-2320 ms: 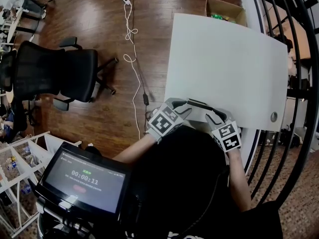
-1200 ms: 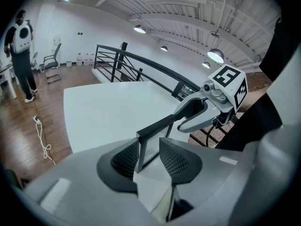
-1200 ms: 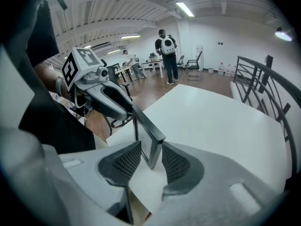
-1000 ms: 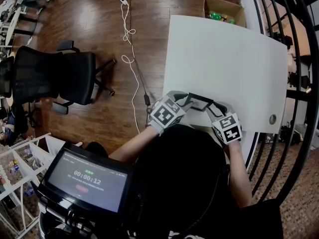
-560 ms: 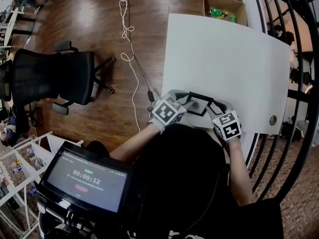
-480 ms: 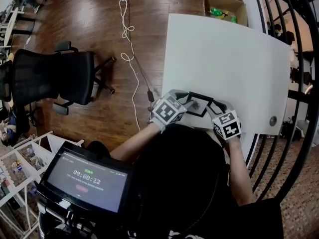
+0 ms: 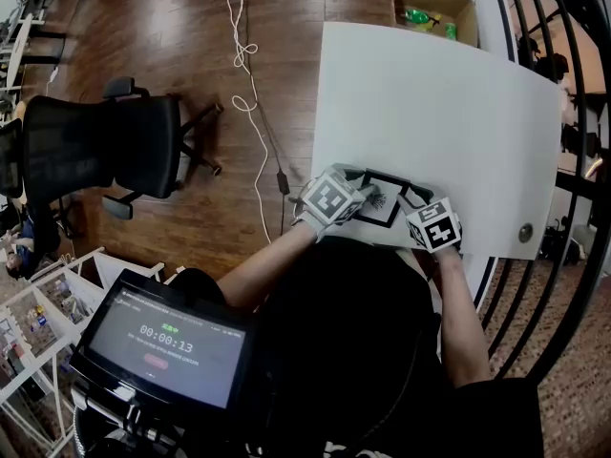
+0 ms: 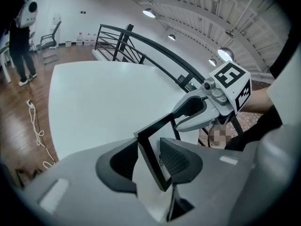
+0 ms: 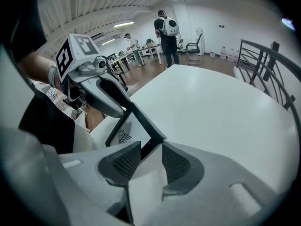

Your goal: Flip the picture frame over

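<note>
The black-rimmed rectangular picture frame [image 7: 383, 201] hangs low over the near edge of the wide white table [image 7: 449, 113], right in front of the person. It is spanned between the 2 grippers, with its printed side, a small dark drawing on white, turned up. That suggests the flip itself is as good as made, and the step in hand is setting the frame down and letting go. The left gripper [image 7: 355, 187] has 1 end of the frame between its jaws, which are opening. In the left gripper view the dark rim crosses the gap at a slant, and the pads [image 8: 176, 159] do not seem to press on it. The right gripper [image 7: 413, 204] is closed on the opposite corner, with the rim pinched between its 2 meshed pads [image 9: 124, 166] in the right gripper view. The frame looks tilted in both gripper views, and I cannot tell whether any edge touches the tabletop. Next, I judge, the frame wants laying flat before the right jaws part. Then both grippers should draw back along their own lines so that no jaw drags the rim. The near table edge is just beside the frame, so it is better set a little farther in than closer. Beyond it the tabletop is bare, save for a round grey cable grommet [image 7: 524, 232] off to the right, near the black metal railing [image 7: 573, 27].
</note>
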`<state>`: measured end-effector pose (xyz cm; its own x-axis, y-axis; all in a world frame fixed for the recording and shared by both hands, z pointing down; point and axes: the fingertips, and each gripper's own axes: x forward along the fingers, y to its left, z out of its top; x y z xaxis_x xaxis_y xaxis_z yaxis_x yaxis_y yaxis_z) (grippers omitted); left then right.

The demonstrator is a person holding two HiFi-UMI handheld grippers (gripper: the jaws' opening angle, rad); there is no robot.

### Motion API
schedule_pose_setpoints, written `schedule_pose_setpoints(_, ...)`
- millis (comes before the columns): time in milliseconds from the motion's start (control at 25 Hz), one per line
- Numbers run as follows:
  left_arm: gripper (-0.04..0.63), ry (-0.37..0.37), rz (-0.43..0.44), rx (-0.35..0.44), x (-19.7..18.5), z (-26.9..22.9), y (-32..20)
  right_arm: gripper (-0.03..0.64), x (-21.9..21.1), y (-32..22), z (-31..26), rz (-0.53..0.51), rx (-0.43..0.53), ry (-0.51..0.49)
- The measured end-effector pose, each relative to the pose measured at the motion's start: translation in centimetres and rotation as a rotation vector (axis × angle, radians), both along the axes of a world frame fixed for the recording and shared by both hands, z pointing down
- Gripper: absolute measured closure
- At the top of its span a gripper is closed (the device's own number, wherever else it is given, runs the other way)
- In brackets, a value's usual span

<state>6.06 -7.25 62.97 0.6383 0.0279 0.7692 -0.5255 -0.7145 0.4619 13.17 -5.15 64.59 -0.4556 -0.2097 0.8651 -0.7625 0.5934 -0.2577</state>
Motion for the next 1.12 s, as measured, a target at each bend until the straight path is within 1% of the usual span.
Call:
schedule_pose_setpoints(160,0.445,0.008,-0.022,-0.055,0.0,1.0,0.3,0.494,-0.2,0.1,0.9,0.010,-0.018,0.003)
schedule_pose_setpoints(320,0.445,-0.004,-0.033,-0.076,-0.2,1.9,0.2,0.492,-0.5,0.1,1.7,0.028,-0.039,-0.001)
schedule_pose_setpoints(520,0.440,-0.025,-0.019,-0.087,0.1,3.0,0.1,0.492,-0.4,0.0,2.6,0.052,-0.063,0.006)
schedule_pose_setpoints(680,0.437,-0.040,-0.011,-0.094,0.2,3.7,0.1,0.492,-0.3,-0.1,3.3,0.057,-0.071,0.035)
schedule_pose_setpoints(800,0.431,-0.051,-0.013,-0.102,-0.2,4.2,-1.0,0.492,-0.9,-1.2,3.7,0.062,-0.085,0.053)
schedule_pose_setpoints(880,0.425,-0.067,-0.018,-0.098,-0.3,5.0,-1.6,0.491,-1.0,-1.8,4.0,0.066,-0.090,0.056)
schedule_pose_setpoints(1000,0.445,-0.100,-0.024,-0.078,-0.6,6.2,-2.0,0.492,-0.8,-1.8,4.4,0.074,-0.090,0.056)
schedule_pose_setpoints(1080,0.453,-0.097,-0.029,-0.072,-0.7,6.2,-2.0,0.492,-0.7,-1.8,4.3,0.083,-0.095,0.059)
schedule_pose_setpoints(1120,0.454,-0.081,-0.032,-0.072,-0.6,6.0,-1.9,0.492,-0.7,-1.7,4.4,0.085,-0.097,0.060)
